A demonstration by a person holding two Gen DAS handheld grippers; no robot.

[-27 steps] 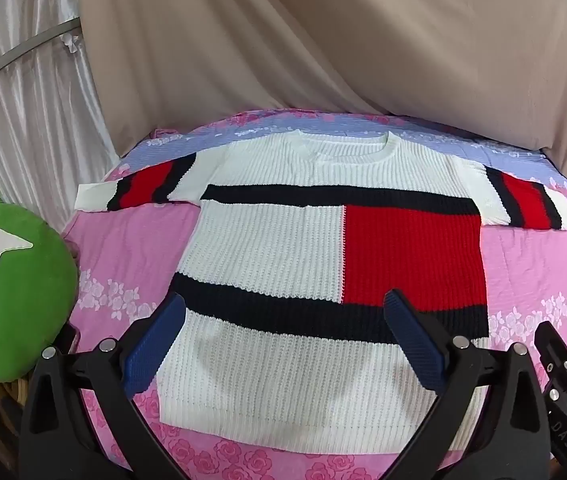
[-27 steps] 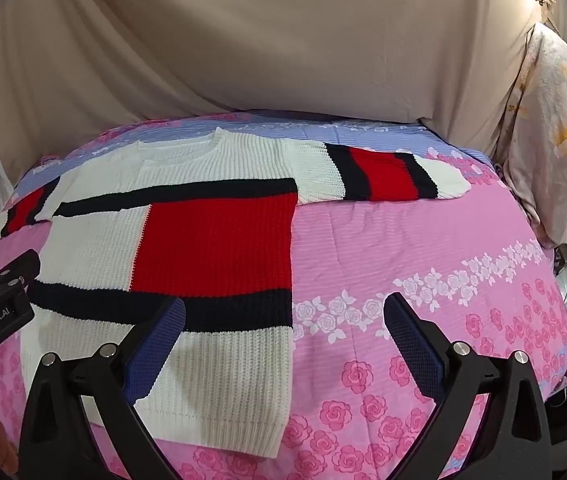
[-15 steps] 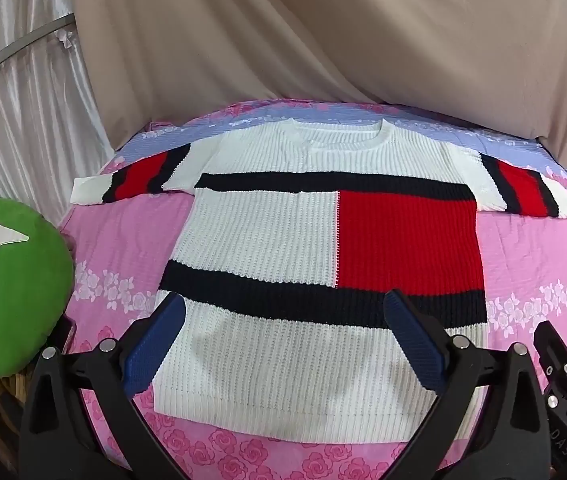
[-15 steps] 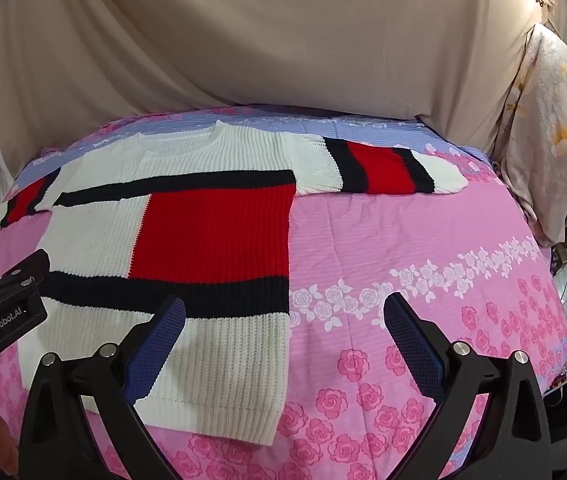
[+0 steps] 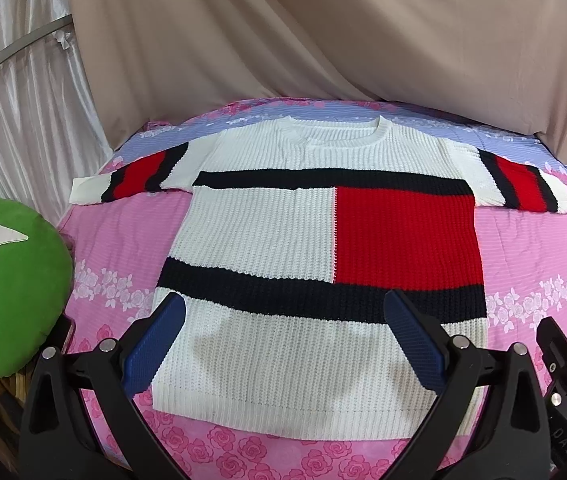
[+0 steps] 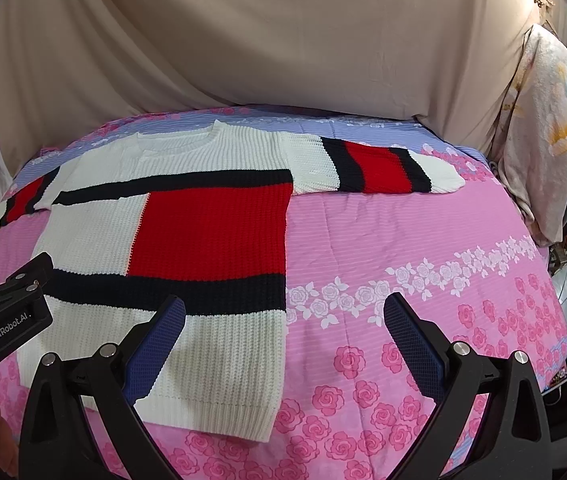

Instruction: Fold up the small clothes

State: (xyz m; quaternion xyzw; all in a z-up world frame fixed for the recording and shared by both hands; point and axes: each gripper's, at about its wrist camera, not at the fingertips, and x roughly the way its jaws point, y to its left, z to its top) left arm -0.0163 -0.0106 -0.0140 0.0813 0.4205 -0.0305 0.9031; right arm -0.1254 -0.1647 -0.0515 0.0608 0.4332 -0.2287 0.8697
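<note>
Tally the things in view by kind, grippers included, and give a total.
Sweaters: 1, the knit sweater, spread flat.
Bedspreads: 1, the pink bedspread.
Cushions: 1, the green cushion.
Grippers: 2, left gripper and right gripper, both open.
Total: 5

- Bed (image 5: 131, 232): covered by a pink sheet with rose print and a band of white flowers; the far strip is lilac-blue.
- Sweater (image 5: 267, 240): knitted, white with black bands and a red block; lies flat on the sheet, front up, both short sleeves spread out to the sides, neckline toward the far edge, hem toward the near edge.
</note>
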